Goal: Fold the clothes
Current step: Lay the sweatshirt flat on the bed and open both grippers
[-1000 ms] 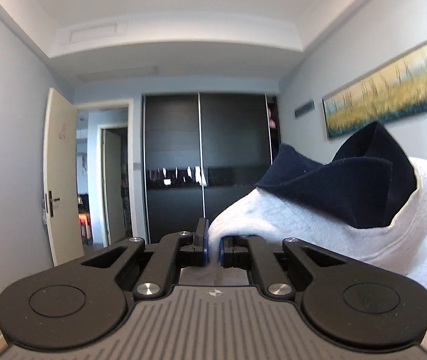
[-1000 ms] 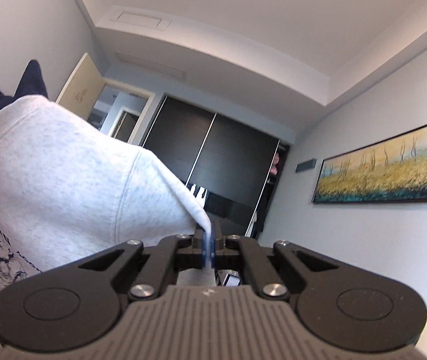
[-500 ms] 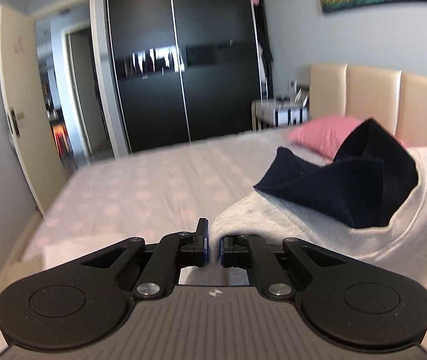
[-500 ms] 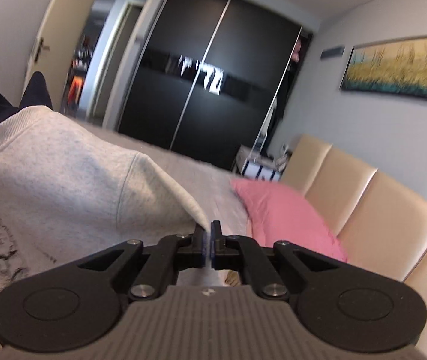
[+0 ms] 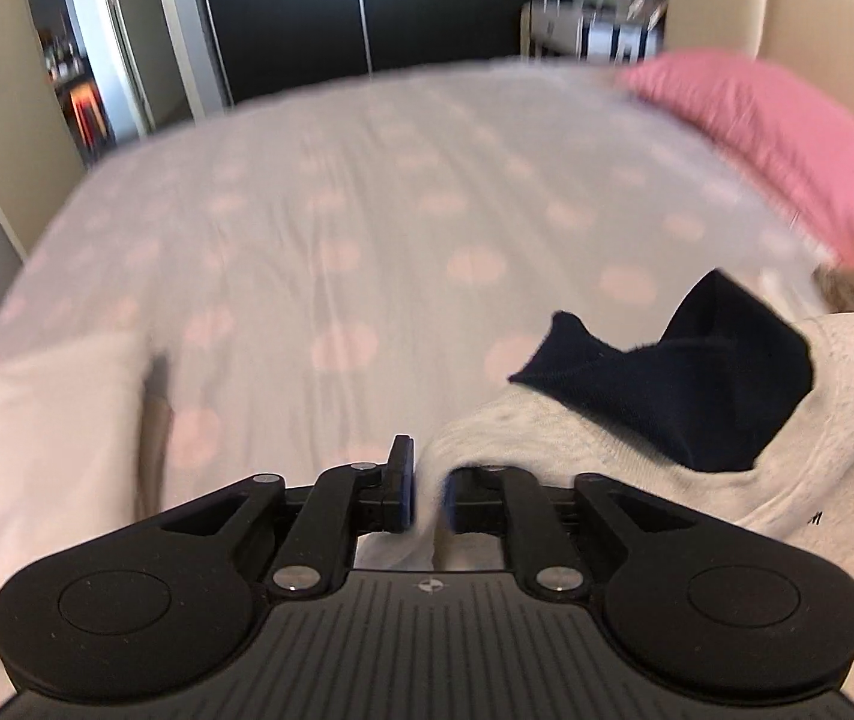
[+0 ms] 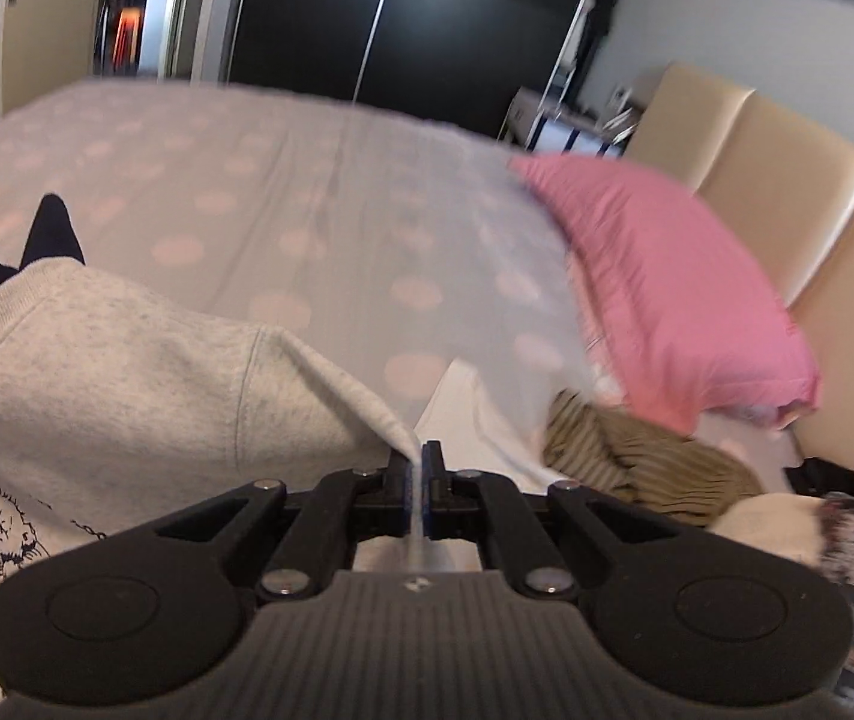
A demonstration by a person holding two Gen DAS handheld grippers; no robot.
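Note:
A light grey sweatshirt [image 5: 637, 438] with a navy hood lining [image 5: 679, 378] hangs stretched between my two grippers above the spotted bed [image 5: 366, 210]. My left gripper [image 5: 427, 489] has one shoulder corner of it between its fingers; the jaws are opening, but the bunched cloth still fills the gap. My right gripper [image 6: 417, 480] is shut on the other shoulder corner of the sweatshirt [image 6: 126, 396], whose printed front shows at the lower left. Both grippers point down at the bed [image 6: 306, 180].
A pink pillow [image 6: 685, 288] lies against the cream headboard [image 6: 787, 180]. An olive striped garment [image 6: 637, 456] and a white one [image 6: 475, 420] lie just beyond my right gripper. A white folded cloth [image 5: 36, 450] lies at the left bed edge. A dark wardrobe [image 5: 366, 0] stands behind.
Both grippers have come down and tipped from facing the ceiling and wardrobe to facing the bed, carrying the sweatshirt. The gap between the left fingers is slightly wider.

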